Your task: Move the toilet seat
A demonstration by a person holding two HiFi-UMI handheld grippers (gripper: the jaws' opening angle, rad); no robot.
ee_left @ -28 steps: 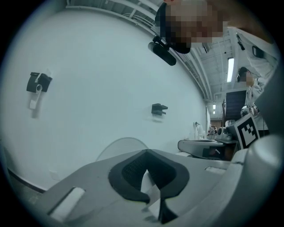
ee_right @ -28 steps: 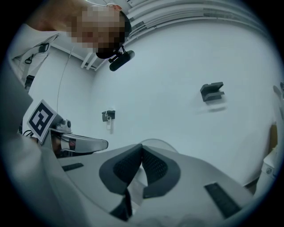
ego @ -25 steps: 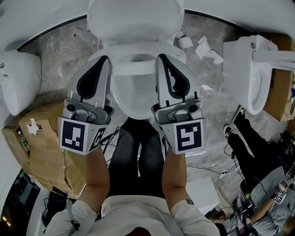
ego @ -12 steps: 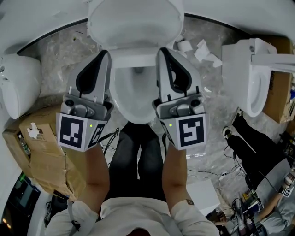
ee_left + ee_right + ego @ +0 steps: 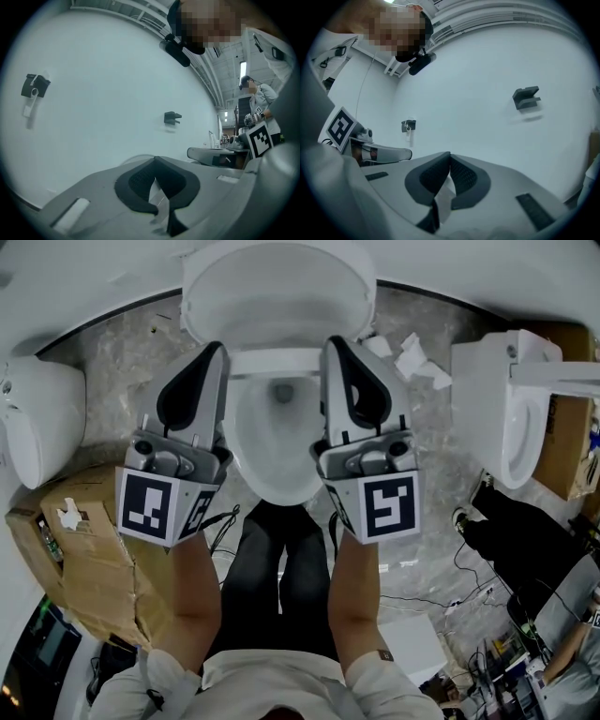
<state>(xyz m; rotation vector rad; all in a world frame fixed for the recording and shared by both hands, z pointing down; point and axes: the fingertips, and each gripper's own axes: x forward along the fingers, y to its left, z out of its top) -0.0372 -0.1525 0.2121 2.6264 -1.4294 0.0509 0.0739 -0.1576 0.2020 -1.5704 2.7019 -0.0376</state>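
From the head view, the toilet seat (image 5: 277, 292) stands up as a pale oval at the top centre. A white band along its lower edge runs across just above the open bowl (image 5: 277, 442). The left gripper (image 5: 217, 351) lies along the left rim of the bowl and the right gripper (image 5: 330, 343) along the right rim. Each nose reaches one end of that white band; whether they touch it I cannot tell from here. A battered cardboard box (image 5: 84, 549) sits in the lower left. A second toilet (image 5: 511, 399) is at the right edge, with crumpled paper (image 5: 417, 357) on the floor beside it.

In the left gripper view the two dark pads meet at their tips, closed, with nothing seen between them. Beyond them is a plain white wall with a small black bracket (image 5: 172, 117) near the centre. The other gripper's marker cube (image 5: 259, 137) shows at the right edge.

In the right gripper view the jaws are likewise pressed together at the tips, with nothing seen between them. The same kind of white wall fills the frame, with a dark bracket (image 5: 526, 98) in the upper right.
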